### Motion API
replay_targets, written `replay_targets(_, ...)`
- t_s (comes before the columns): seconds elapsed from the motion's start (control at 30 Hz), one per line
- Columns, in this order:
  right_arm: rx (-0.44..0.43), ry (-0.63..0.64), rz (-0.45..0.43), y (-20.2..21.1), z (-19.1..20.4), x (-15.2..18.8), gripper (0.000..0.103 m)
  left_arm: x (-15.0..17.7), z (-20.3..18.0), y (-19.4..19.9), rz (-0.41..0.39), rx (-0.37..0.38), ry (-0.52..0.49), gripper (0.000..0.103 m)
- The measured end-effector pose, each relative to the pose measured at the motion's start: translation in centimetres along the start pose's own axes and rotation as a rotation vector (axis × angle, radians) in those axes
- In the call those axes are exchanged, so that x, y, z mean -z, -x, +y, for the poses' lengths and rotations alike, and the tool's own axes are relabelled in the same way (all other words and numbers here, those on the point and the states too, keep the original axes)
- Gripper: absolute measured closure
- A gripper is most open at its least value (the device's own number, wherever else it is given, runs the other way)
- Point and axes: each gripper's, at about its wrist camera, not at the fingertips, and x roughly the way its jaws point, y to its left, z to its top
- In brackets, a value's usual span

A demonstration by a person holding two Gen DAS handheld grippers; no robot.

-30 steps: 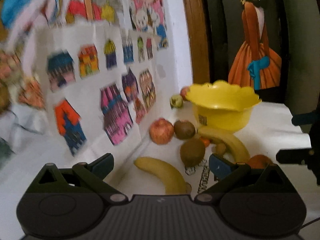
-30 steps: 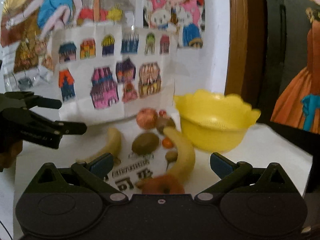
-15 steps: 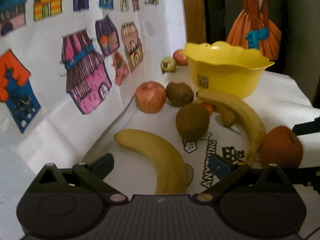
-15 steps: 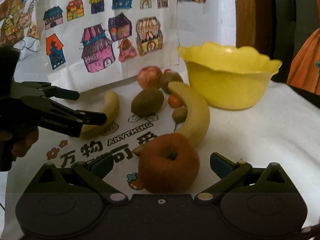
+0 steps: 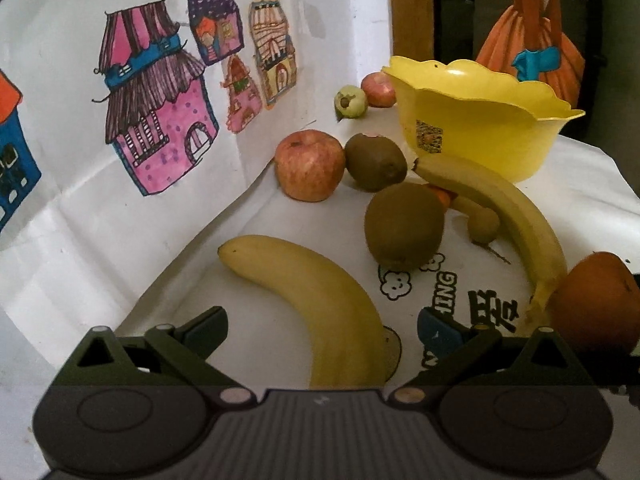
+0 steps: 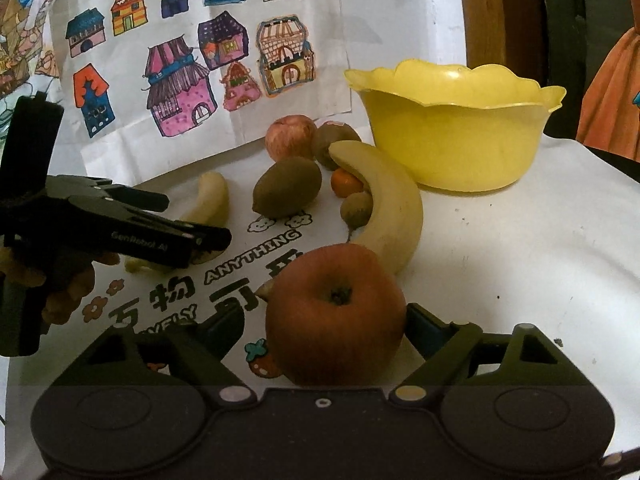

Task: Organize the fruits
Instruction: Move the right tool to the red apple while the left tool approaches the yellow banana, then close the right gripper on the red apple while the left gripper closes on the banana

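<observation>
My left gripper is open, its fingers on either side of the near end of a yellow banana that lies on the white cloth. My right gripper is open too, with a red apple sitting between its fingers; the right pad looks very close to the apple. In the right wrist view the left gripper straddles that banana. The yellow bowl stands empty at the back right. A second banana, a kiwi and another apple lie between.
A second kiwi, a small orange and a small brown fruit crowd around the curved banana. A green fruit and one more apple sit behind the bowl. A paper with house drawings stands at the left.
Both grippers have moved forward and down toward the fruit. The left one now has the banana between its fingers, and the right one has closed in around the red apple.
</observation>
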Motion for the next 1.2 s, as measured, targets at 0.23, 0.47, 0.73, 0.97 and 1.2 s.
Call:
replay_targets(0.23,0.017,0.007,0.0,-0.3,0.2,0.2,0.02,-0.1,0.2,-0.4,0.007,-0.005,0.026,0.009)
replay_targets(0.47,0.05,0.027,-0.012,-0.2,0.2,0.3,0.031,-0.1,0.2,-0.5,0.016,0.009,0.054,0.026)
replay_targets(0.73,0.073,0.062,-0.019,-0.3,0.5,0.4,0.031,-0.2,-0.2,-0.7,0.022,0.017,0.061,0.054)
replay_targets(0.97,0.08,0.06,-0.024,-0.1,0.9,0.6,0.032,-0.1,-0.2,-0.2,0.033,0.01,0.085,0.063)
replay_targets(1.2,0.062,0.045,-0.025,0.8,1.2,1.3,0.032,0.9,-0.5,1.4,0.041,0.058,0.087,0.064)
